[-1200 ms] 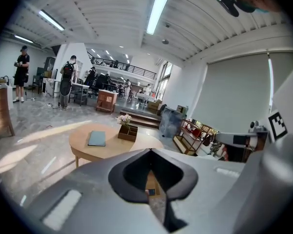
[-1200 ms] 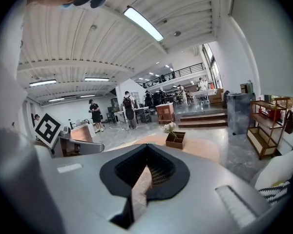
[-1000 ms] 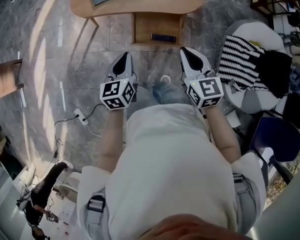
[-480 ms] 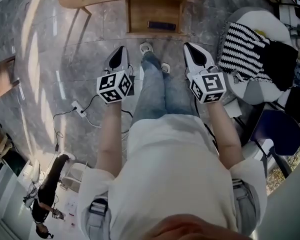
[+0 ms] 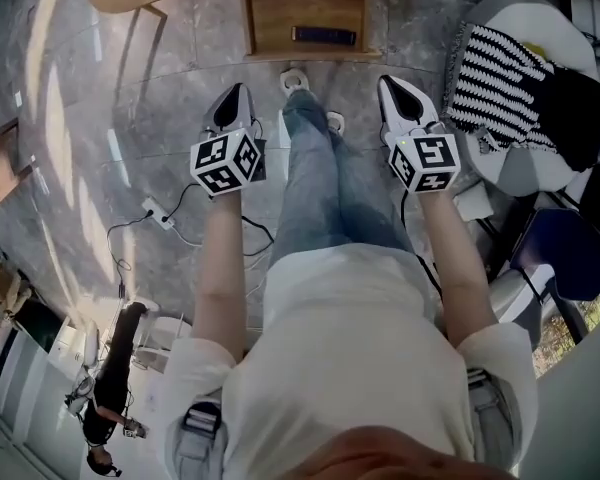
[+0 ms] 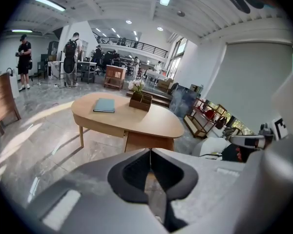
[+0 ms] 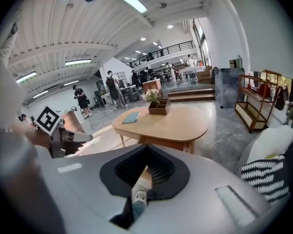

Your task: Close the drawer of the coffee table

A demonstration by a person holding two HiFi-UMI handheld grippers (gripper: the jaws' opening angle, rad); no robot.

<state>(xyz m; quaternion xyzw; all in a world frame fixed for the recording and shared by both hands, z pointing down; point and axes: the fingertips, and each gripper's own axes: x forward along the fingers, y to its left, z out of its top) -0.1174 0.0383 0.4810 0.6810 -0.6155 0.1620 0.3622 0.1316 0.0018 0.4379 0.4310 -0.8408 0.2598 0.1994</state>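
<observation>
Head view: open drawer lies straight ahead, between left gripper and right gripper. Both are empty, jaws pressed together, about equally near.

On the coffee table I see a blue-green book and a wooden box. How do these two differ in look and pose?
The book is thin and blue-green; the wooden box is brown and stands taller. The book lies flat on its cover; the box is open at the top, with white flowers rising from it. Both rest on the top of the coffee table, near each other but not touching.
</observation>
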